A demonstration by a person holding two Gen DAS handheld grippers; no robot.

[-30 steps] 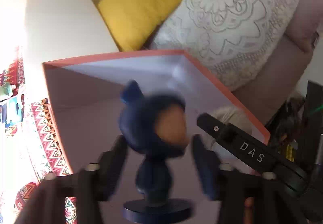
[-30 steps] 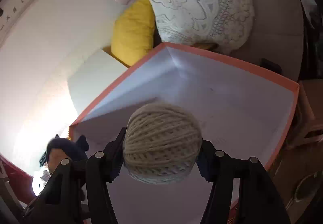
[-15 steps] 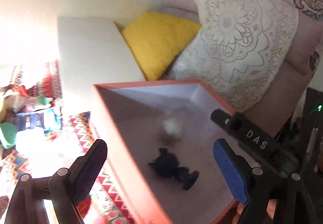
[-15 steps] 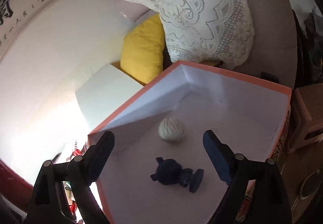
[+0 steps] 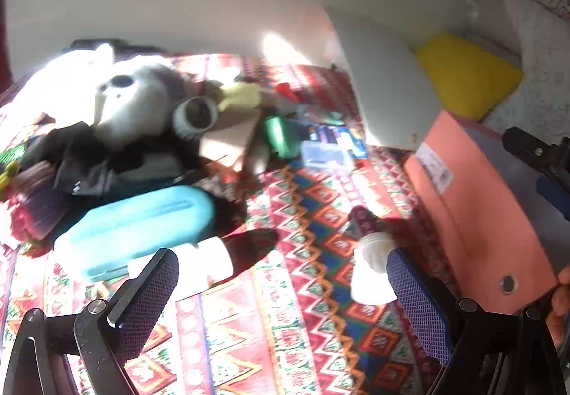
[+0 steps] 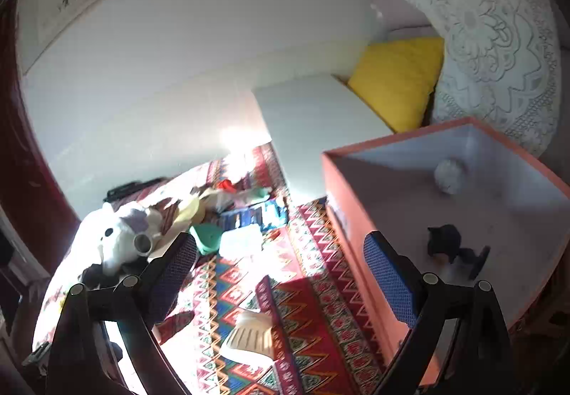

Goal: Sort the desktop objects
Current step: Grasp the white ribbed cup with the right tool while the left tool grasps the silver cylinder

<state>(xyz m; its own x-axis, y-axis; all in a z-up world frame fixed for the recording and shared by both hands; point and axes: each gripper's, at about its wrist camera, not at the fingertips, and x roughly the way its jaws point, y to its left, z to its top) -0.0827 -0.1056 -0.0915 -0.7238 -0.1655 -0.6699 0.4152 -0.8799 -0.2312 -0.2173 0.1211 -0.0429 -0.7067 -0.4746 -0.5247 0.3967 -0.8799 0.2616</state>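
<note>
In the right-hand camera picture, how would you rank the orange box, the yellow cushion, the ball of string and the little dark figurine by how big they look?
1. Orange box, clearly the largest.
2. Yellow cushion, though it lies farther back, so it may be bigger than it looks.
3 and 4. Dark figurine and ball of string look alike; I will not rank them.

box (image 6: 356, 217) orange | cushion (image 6: 395, 85) yellow | cloth (image 5: 302, 306) red zigzag
</note>
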